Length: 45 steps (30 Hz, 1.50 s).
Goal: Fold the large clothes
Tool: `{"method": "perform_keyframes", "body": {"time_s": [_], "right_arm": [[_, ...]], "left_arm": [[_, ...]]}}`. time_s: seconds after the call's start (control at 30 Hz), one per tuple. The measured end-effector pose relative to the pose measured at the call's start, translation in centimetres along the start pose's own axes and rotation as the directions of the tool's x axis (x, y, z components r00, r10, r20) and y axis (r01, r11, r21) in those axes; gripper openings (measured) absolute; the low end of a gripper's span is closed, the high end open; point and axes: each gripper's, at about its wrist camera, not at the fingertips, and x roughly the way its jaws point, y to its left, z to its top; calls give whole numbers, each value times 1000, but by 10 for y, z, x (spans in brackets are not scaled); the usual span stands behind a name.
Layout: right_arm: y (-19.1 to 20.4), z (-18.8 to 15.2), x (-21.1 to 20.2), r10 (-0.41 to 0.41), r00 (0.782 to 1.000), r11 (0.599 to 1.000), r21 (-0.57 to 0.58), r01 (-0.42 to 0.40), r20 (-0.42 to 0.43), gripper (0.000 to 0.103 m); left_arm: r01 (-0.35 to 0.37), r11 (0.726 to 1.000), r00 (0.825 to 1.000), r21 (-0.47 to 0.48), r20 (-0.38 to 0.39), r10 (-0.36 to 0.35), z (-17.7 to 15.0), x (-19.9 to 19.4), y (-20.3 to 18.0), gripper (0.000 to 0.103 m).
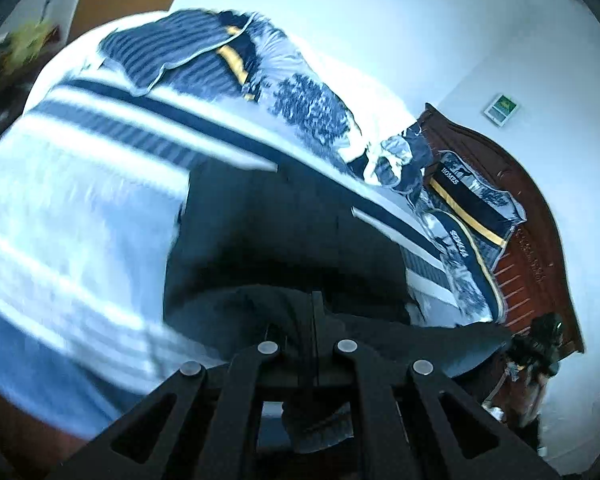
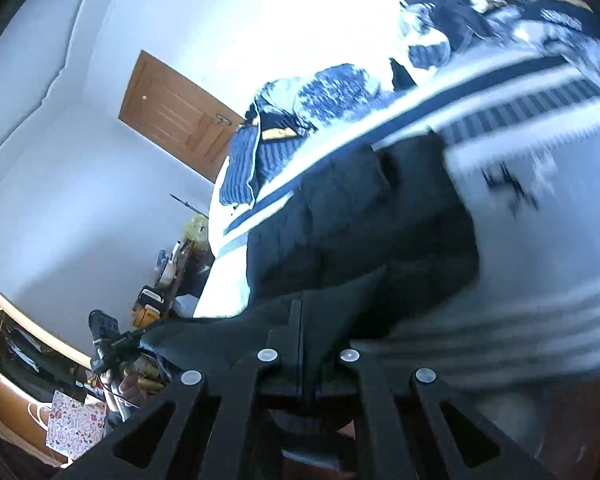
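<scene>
A large dark garment lies spread on a bed with a white, navy-striped sheet. My left gripper is shut on the garment's near edge, with dark cloth bunched between its closed fingers. In the right wrist view the same dark garment stretches away over the bed. My right gripper is shut on another part of its near edge, and the cloth is pulled taut to the left of the fingers. My right gripper also shows far off in the left wrist view, and my left gripper in the right wrist view.
Crumpled blue-and-white bedding and pillows lie at the far side against a wooden headboard. A wooden door, a cluttered shelf and a patterned gift bag stand to the left of the bed.
</scene>
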Motion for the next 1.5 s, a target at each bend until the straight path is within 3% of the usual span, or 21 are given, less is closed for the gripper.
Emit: {"method": "perform_keyframes", "body": {"time_s": [0.1, 0.3, 0.53, 0.6, 0.67, 0.7, 0.73, 0.77, 0.8, 0.83, 0.9, 0.97, 1.17, 1.27, 1.3, 1.33, 1.37, 1.4, 1.43, 1.5], "right_arm": [[-2, 54, 34, -2, 999, 1000, -2, 2, -34, 3], [-41, 160, 123, -29, 996, 999, 42, 33, -89, 3], [-105, 215, 208, -86, 986, 987, 122, 104, -141, 7], [-124, 224, 226, -93, 986, 979, 165, 115, -139, 7], [-146, 232, 238, -97, 985, 960, 247, 130, -144, 10], [-153, 233, 240, -95, 987, 953, 274, 129, -132, 12], [-158, 234, 237, -95, 990, 951, 284, 121, -104, 17], [-159, 235, 233, -102, 991, 955, 271, 121, -82, 23], [-159, 233, 228, -123, 991, 960, 246, 134, -62, 47], [-158, 230, 219, -182, 983, 961, 208, 183, -27, 77], [-153, 224, 205, -236, 971, 962, 145, 229, 33, 80], [-154, 217, 202, -249, 969, 964, 96, 247, 5, 80], [-162, 207, 226, -289, 955, 956, 30, 292, -70, 80], [-168, 211, 255, -324, 937, 944, 25, 330, -130, 80], [-171, 213, 267, -345, 924, 935, 31, 354, -163, 70], [-174, 214, 274, -362, 914, 926, 42, 375, -182, 40], [-174, 214, 276, -357, 914, 926, 51, 373, -194, 26], [-170, 218, 275, -352, 917, 928, 55, 367, -186, 11], [-160, 223, 265, -352, 926, 932, 38, 359, -134, 4], [-146, 233, 249, -366, 928, 930, 10, 367, -71, 2]], "left_arm": [[-16, 1000, 999, 12, -29, 16, 60, 46, -1, 3], [-33, 998, 998, -56, -54, 30, 134, 135, 24, 4], [-104, 977, 993, -184, -77, 91, 163, 221, 68, 9], [-128, 966, 990, -223, -88, 111, 167, 233, 79, 12], [-110, 957, 994, -268, -45, 102, 169, 228, 88, 13], [-100, 956, 995, -275, -10, 102, 169, 222, 90, 19], [-112, 957, 992, -268, 26, 123, 168, 214, 90, 27], [-137, 958, 986, -253, 56, 156, 167, 207, 89, 51], [-163, 957, 979, -241, 82, 188, 166, 200, 88, 72], [-182, 955, 970, -234, 117, 213, 163, 192, 88, 75], [-187, 960, 965, -207, 143, 218, 157, 183, 89, 75], [-197, 960, 967, -198, 120, 223, 152, 188, 92, 75], [-297, 949, 955, -104, -58, 293, 138, 250, 86, 75], [-381, 923, 920, -51, -116, 374, 140, 284, 84, 72], [-401, 916, 909, -29, -132, 394, 141, 293, 83, 40], [-417, 909, 900, -8, -143, 411, 142, 296, 82, 18], [-407, 914, 904, -3, -147, 402, 145, 295, 80, 3], [-388, 922, 916, -15, -118, 383, 149, 288, 79, 3], [-366, 931, 929, -13, -69, 364, 154, 275, 78, 3], [-354, 935, 935, -1, -25, 354, 163, 262, 78, 2]]}}
